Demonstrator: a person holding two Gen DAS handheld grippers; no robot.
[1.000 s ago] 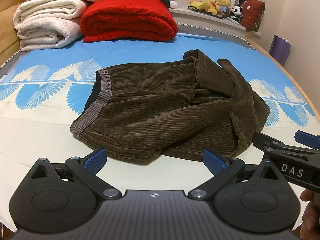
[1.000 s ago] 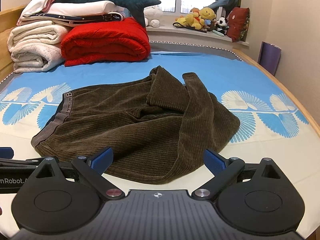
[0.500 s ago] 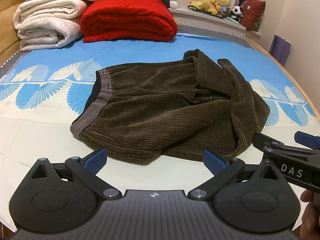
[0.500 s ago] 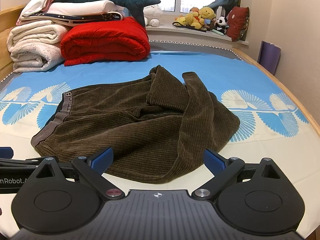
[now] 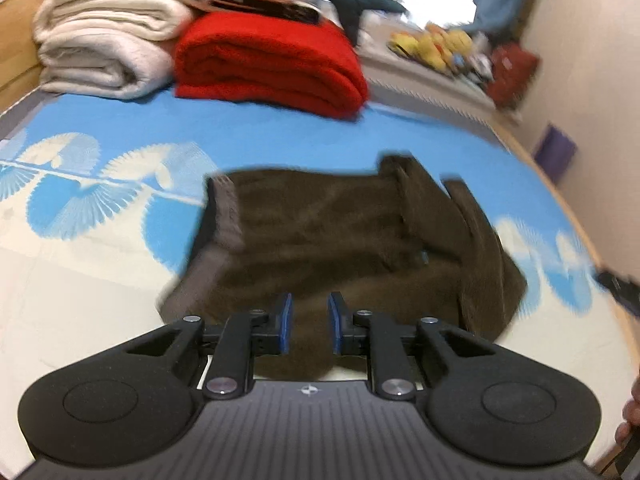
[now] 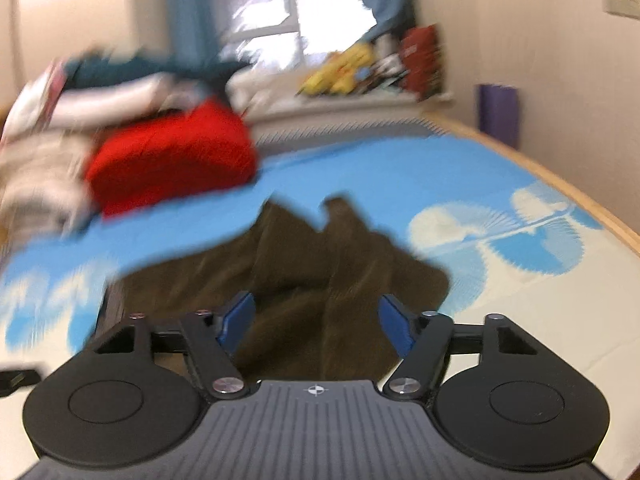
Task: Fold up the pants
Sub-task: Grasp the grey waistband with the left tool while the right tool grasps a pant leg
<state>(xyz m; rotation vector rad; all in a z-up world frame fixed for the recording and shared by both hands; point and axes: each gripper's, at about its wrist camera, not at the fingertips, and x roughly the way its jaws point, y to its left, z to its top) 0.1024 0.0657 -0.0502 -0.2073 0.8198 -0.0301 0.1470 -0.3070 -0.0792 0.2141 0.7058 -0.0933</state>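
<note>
Dark brown corduroy pants (image 5: 328,240) lie crumpled on the blue and white bed sheet (image 5: 100,208), waistband to the left, legs bunched at the right. My left gripper (image 5: 308,324) is just above the pants' near edge; its blue pads stand a narrow gap apart with nothing between them. My right gripper (image 6: 316,320) hovers over the near right part of the pants (image 6: 320,272), its jaws half open and empty. Both views are blurred by motion.
A folded red blanket (image 5: 272,64) and rolled white quilts (image 5: 104,52) lie at the head of the bed. Stuffed toys (image 5: 436,44) sit on the window sill. The wooden bed rail (image 6: 560,184) runs along the right, with a purple bag (image 6: 498,116) beyond.
Both grippers have moved forward over the pants' near edge. The left jaws have closed from wide open to a narrow gap; the right jaws have narrowed to half open.
</note>
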